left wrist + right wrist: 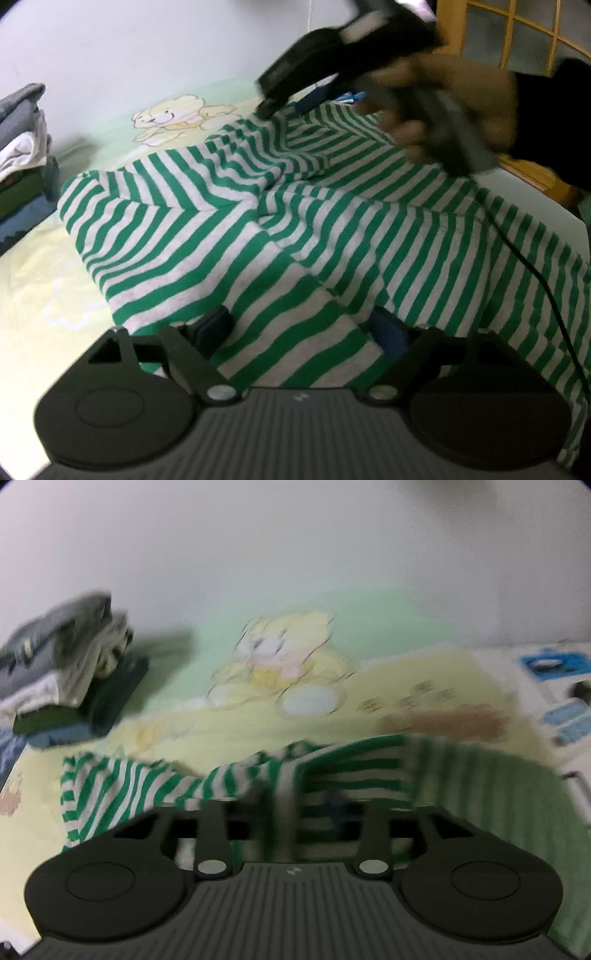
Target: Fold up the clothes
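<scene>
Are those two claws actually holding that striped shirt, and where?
Neither grips it. The left claw stands open with the striped shirt's near edge between its fingers; the right claw is open at the far edge.

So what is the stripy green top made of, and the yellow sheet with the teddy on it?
The stripy top looks like soft knitted cotton, matte, with green and grey stripes; it rumples into loose folds, as jersey cloth does. The yellow sheet looks like thin woven cotton, flat and dull, with the teddy printed on it rather than sewn. Both are guesses from looks alone.
</scene>
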`<state>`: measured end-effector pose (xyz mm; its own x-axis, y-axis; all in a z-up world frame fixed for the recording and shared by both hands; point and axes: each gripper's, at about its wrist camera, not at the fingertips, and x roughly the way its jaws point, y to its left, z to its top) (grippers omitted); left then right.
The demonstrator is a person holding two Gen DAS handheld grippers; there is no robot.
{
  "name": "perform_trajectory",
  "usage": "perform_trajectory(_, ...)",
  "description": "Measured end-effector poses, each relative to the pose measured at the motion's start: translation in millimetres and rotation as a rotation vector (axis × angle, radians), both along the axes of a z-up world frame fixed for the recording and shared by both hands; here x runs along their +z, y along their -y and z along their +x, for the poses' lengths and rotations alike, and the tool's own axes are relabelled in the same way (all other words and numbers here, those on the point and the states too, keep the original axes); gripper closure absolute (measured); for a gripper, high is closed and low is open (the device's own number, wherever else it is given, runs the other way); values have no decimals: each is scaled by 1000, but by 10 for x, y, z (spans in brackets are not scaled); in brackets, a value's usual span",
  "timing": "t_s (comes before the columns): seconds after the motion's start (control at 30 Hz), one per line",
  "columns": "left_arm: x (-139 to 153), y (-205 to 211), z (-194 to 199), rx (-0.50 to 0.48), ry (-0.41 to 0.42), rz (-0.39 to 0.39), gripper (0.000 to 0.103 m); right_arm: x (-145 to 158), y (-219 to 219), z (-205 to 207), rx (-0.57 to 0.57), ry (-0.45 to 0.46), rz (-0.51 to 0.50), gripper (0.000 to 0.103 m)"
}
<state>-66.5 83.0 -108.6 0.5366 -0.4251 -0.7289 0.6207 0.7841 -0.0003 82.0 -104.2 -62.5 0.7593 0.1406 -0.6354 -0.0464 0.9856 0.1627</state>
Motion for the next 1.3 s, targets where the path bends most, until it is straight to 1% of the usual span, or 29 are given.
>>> perform_trajectory(0.03,-2,13,5,-1,0,0,16,53,-23,-139,3,24,-19,53)
perform_trajectory(0.07,-4,24,10,-3,0,0,15,85,-54,-257,29,30,-19,54)
perform_trajectory(0.13,-3,32,19,-7,0,2,15,120,-145,-465,100,35,16,56)
perform_trajectory(0.2,2,34,35,-13,-5,5,15,98,-255,-581,169,10,73,56)
perform_trajectory(0.23,0,44,56,-16,-7,9,15,48,-281,-566,184,-29,106,57)
perform_trajectory(0.27,0,53,72,-18,-9,13,16,-28,-288,-528,183,-79,130,61)
perform_trajectory(0.3,8,57,73,-18,-12,19,17,-97,-264,-494,167,-107,131,64)
perform_trajectory(0.37,35,68,68,-13,-16,31,22,-199,-144,-468,122,-105,123,66)
perform_trajectory(0.4,61,75,49,-8,-16,38,24,-190,-85,-468,104,-102,128,68)
perform_trajectory(0.43,90,80,24,-4,-17,41,28,-181,-26,-468,86,-100,133,70)
perform_trajectory(0.47,125,78,-20,-1,-15,35,29,-163,19,-479,76,-96,143,73)
perform_trajectory(0.5,161,77,-65,2,-14,28,29,-125,36,-514,86,-91,166,69)
perform_trajectory(0.57,170,112,-128,9,-27,24,29,-50,70,-583,105,-80,212,69)
perform_trajectory(0.6,155,141,-151,12,-39,25,29,-32,85,-614,122,-85,242,69)
perform_trajectory(0.63,140,171,-174,16,-50,26,30,-63,85,-640,151,-109,264,69)
perform_trajectory(0.67,121,206,-199,19,-59,31,30,-108,68,-672,166,-131,243,69)
perform_trajectory(0.7,99,252,-224,22,-56,49,29,-145,73,-710,177,-143,227,73)
perform_trajectory(0.73,107,277,-238,24,-56,56,29,-164,123,-761,181,-134,226,73)
perform_trajectory(0.8,127,322,-264,28,-59,70,29,-177,270,-866,165,-153,241,72)
perform_trajectory(0.83,154,329,-265,29,-68,75,29,-156,372,-961,154,-148,242,70)
perform_trajectory(0.93,297,323,-193,21,-69,104,30,-93,672,-1308,137,-98,209,59)
perform_trajectory(0.97,367,339,-151,18,-57,120,30,-103,770,-1405,133,-91,208,54)
perform_trajectory(1.03,543,401,-40,10,-20,163,30,-149,964,-1623,124,-85,223,53)
perform_trajectory(1.1,702,529,131,-8,27,202,30,-215,1073,-1738,99,-91,239,49)
perform_trajectory(1.13,757,615,229,-18,48,213,30,-232,1135,-1801,85,-94,247,49)
perform_trajectory(1.2,855,848,426,-39,72,215,29,-215,1254,-1879,57,-76,246,49)
perform_trajectory(1.23,882,939,492,-42,70,204,28,-194,1311,-1905,43,-60,240,49)
perform_trajectory(1.27,902,1033,556,-44,66,194,24,-167,1382,-1920,24,-44,237,48)
perform_trajectory(1.3,897,1138,614,-39,57,183,21,-129,1480,-1915,-5,-28,243,44)
